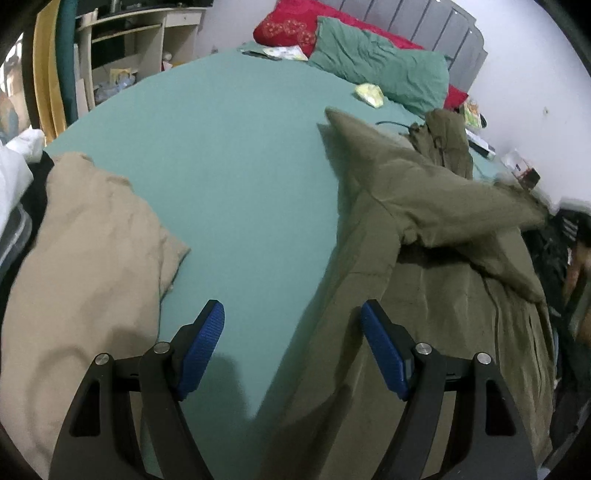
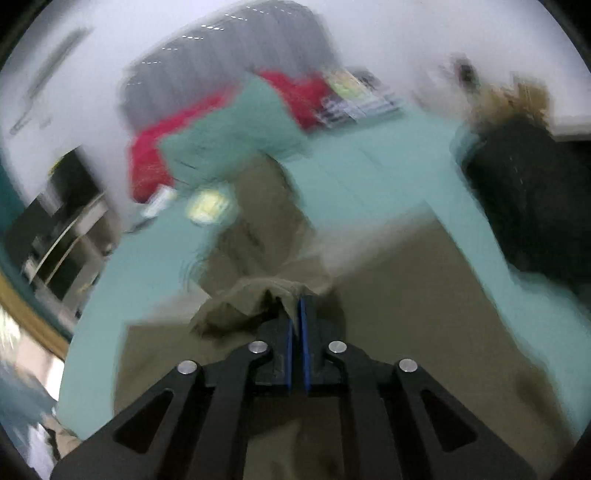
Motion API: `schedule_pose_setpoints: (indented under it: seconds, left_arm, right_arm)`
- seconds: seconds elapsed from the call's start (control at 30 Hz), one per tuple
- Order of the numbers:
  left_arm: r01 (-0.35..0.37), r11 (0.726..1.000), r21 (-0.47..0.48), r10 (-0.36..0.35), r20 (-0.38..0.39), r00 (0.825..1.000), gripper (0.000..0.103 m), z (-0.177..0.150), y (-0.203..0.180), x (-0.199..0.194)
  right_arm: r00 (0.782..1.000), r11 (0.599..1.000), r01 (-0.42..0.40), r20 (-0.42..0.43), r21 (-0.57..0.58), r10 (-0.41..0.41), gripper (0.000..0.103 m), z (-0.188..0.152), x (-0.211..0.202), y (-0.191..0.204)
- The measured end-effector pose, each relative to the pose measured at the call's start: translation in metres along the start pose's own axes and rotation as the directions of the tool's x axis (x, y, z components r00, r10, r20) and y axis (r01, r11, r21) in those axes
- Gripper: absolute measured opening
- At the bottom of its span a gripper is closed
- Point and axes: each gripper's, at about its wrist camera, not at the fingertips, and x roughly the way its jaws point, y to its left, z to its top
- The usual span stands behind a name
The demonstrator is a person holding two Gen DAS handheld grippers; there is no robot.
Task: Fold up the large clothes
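1. Teal sheeting covers the bed (image 1: 240, 155), which is backed by a grey padded headboard (image 1: 436, 26); a red pillow (image 1: 291, 22) and a teal pillow (image 1: 384, 70) are seen at its head.
2. An olive-green garment (image 1: 424, 258) is spread over the right part of the bed, with one sleeve lifted and drawn out toward the right.
3. A beige garment (image 1: 85, 266) is bunched at the left edge of the bed, well apart from the olive one.
4. The left tool (image 1: 291, 314) is held released above the sheet, its blue pads (image 1: 207, 339) wide apart, with nothing between them; its right finger is seen over the olive cloth.
5. The right tool (image 2: 297, 306) is clenched on a bunched fold of the olive-green garment (image 2: 258, 295); that view is heavily blurred.
6. A cluttered shelf unit (image 1: 140, 48) is seen beyond the bed's left side.
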Motion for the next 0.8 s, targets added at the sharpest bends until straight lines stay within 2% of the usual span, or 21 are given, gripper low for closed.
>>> schedule_pose_setpoints:
  seconds: [0.03, 0.07, 0.1, 0.17, 0.23, 0.3, 0.37, 0.43, 0.47, 0.53, 0.57, 0.6, 0.63, 0.67, 0.7, 0.8]
  left_arm:
    - [-0.008, 1.0, 0.002, 0.008, -0.01, 1.0, 0.079, -0.001, 0.0, 0.001]
    - [-0.009, 1.0, 0.003, 0.009, -0.02, 1.0, 0.079, -0.003, 0.0, 0.002]
    - [-0.007, 1.0, 0.005, 0.008, -0.03, 1.0, 0.079, -0.006, -0.001, 0.003]
    - [-0.01, 1.0, 0.013, 0.011, -0.045, 0.999, 0.079, -0.007, -0.001, 0.004]
    - [-0.02, 0.999, 0.025, 0.021, -0.052, 0.998, 0.079, -0.006, -0.002, 0.006]
    - [-0.023, 0.999, 0.028, 0.025, -0.06, 0.998, 0.079, -0.007, 0.0, 0.006]
    - [-0.026, 0.999, 0.027, 0.028, -0.066, 0.997, 0.079, -0.003, -0.001, 0.01]
    - [-0.03, 0.999, 0.025, 0.031, -0.071, 0.997, 0.079, -0.002, 0.0, 0.011]
    - [-0.028, 0.999, 0.024, 0.03, -0.073, 0.997, 0.079, -0.001, 0.001, 0.012]
    - [-0.037, 0.999, 0.019, 0.038, -0.074, 0.996, 0.079, 0.002, 0.001, 0.012]
    - [-0.039, 0.999, 0.017, 0.04, -0.068, 0.997, 0.079, 0.003, 0.002, 0.011]
    - [-0.038, 0.999, 0.019, 0.039, -0.056, 0.998, 0.079, 0.004, 0.002, 0.009]
    - [-0.041, 0.999, 0.02, 0.042, -0.046, 0.998, 0.079, 0.005, 0.001, 0.008]
    - [-0.042, 0.999, 0.022, 0.043, -0.04, 0.998, 0.079, 0.005, 0.0, 0.008]
    - [-0.038, 0.999, 0.026, 0.039, -0.035, 0.999, 0.079, 0.006, 0.0, 0.006]
    - [-0.021, 0.999, 0.027, 0.022, -0.028, 0.999, 0.079, 0.009, -0.003, 0.003]
  right_arm:
    - [0.998, 0.998, 0.011, -0.055, 0.069, -0.007, 0.007, -0.017, 0.008, -0.03]
    - [0.996, 0.994, 0.022, -0.088, 0.106, -0.013, 0.015, -0.028, 0.012, -0.049]
    - [0.992, 0.989, 0.053, -0.119, 0.138, -0.037, 0.034, -0.044, 0.014, -0.071]
    - [0.993, 0.988, 0.062, -0.111, 0.144, -0.047, 0.047, -0.06, 0.007, -0.089]
    - [0.995, 0.996, 0.053, -0.09, 0.071, -0.046, 0.052, -0.061, -0.002, -0.087]
    - [0.989, 0.99, 0.12, -0.081, -0.069, -0.125, 0.07, -0.056, -0.009, -0.07]
    - [0.984, 0.975, 0.161, -0.056, -0.152, -0.172, 0.075, -0.05, -0.018, -0.061]
    - [0.972, 0.948, 0.233, 0.034, -0.216, -0.231, 0.082, -0.045, -0.038, -0.057]
    - [0.954, 0.926, 0.296, 0.108, -0.233, -0.278, 0.086, -0.039, -0.051, -0.049]
    - [0.905, 0.892, 0.399, 0.247, -0.211, -0.346, 0.086, -0.039, -0.073, -0.051]
    - [0.883, 0.883, 0.427, 0.299, -0.195, -0.361, 0.087, -0.037, -0.079, -0.047]
    - [0.875, 0.883, 0.422, 0.347, -0.205, -0.338, 0.088, -0.033, -0.083, -0.037]
    - [0.893, 0.889, 0.384, 0.343, -0.25, -0.29, 0.088, -0.03, -0.076, -0.026]
    - [0.926, 0.886, 0.323, 0.305, -0.332, -0.224, 0.088, -0.028, -0.064, -0.011]
    - [0.947, 0.869, 0.282, 0.266, -0.406, -0.182, 0.088, -0.029, -0.051, 0.003]
    - [0.977, 0.735, 0.215, 0.143, -0.643, -0.161, 0.088, -0.048, 0.005, 0.05]
